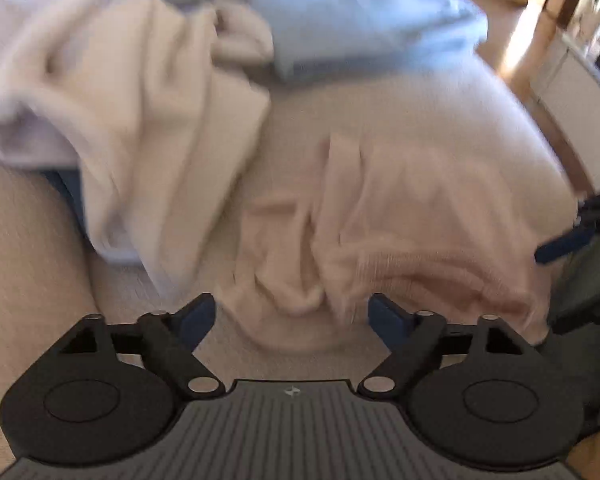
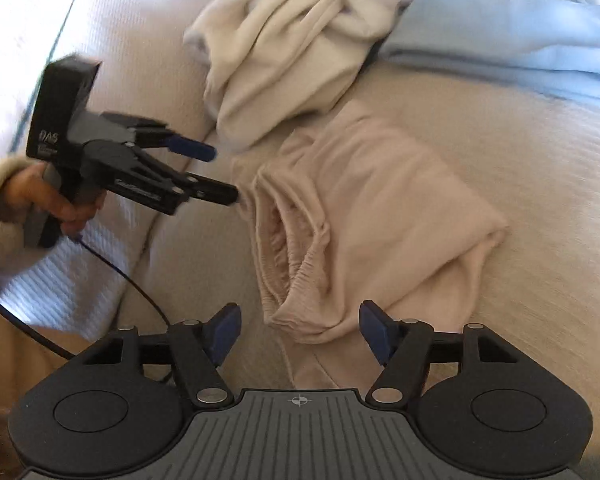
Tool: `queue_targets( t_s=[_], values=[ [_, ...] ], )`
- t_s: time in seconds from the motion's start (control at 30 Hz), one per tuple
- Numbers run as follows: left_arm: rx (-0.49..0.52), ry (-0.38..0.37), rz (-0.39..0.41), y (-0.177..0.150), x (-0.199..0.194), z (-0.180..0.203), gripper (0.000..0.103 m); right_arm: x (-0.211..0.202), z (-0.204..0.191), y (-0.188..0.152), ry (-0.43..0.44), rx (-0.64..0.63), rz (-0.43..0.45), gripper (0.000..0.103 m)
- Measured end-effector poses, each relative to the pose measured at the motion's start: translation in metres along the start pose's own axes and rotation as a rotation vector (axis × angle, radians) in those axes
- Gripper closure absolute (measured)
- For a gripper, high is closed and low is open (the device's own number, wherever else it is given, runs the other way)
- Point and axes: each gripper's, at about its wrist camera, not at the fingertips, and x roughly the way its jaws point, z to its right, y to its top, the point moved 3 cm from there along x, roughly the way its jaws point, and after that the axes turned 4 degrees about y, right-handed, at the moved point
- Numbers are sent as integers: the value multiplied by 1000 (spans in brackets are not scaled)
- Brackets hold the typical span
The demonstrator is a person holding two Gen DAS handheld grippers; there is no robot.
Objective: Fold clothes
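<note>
A pale pink garment with an elastic waistband (image 2: 364,216) lies crumpled on the bed; it also shows in the left wrist view (image 1: 380,232). My left gripper (image 1: 291,316) is open and empty just short of its near edge; in the right wrist view it (image 2: 220,172) hovers at the garment's left edge, jaws apart. My right gripper (image 2: 300,330) is open and empty, jaws either side of the waistband end. One of its blue fingers (image 1: 564,242) shows at the right of the left wrist view.
A cream garment (image 2: 276,60) lies bunched behind the pink one. A folded light blue garment (image 2: 508,28) lies at the back right. All rest on a beige bedcover (image 2: 540,184). A black cable (image 2: 112,276) trails from the left gripper. The floor (image 1: 512,12) lies beyond the bed.
</note>
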Motion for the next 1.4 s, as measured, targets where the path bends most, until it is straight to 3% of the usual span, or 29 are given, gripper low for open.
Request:
queue_targets(
  t_s=[0.17,0.23,0.37,0.73,0.93,1.03,1.1,1.17,1.23,1.33,1.4],
  values=[
    [-82,-117,116,31,-8,-2,12,-19,28,-1,-26,168,74,28],
    [-110,-149,143,44,4,3,5,-26,39,-1,-36,235,104,27],
    [-142,-218,101,55,43,15,5,-21,55,-2,-69,317,98,27],
    [-126,-154,-68,42,107,9,4,5,63,4,-15,390,43,18],
    [-77,-131,-57,23,103,23,2,18,57,13,37,408,55,16],
    [-111,-130,-43,18,102,30,6,26,52,17,32,385,62,16],
    [-107,-110,-32,17,100,35,17,28,51,18,17,373,69,19],
    [-104,-127,-18,18,95,41,50,26,51,16,-11,356,78,36],
    [-88,-143,-6,18,90,51,66,25,50,15,-39,338,87,49],
    [-107,-169,3,18,84,60,80,23,49,14,-47,327,102,76],
    [-124,-192,12,21,79,60,83,20,45,15,-56,296,115,83]
  ],
)
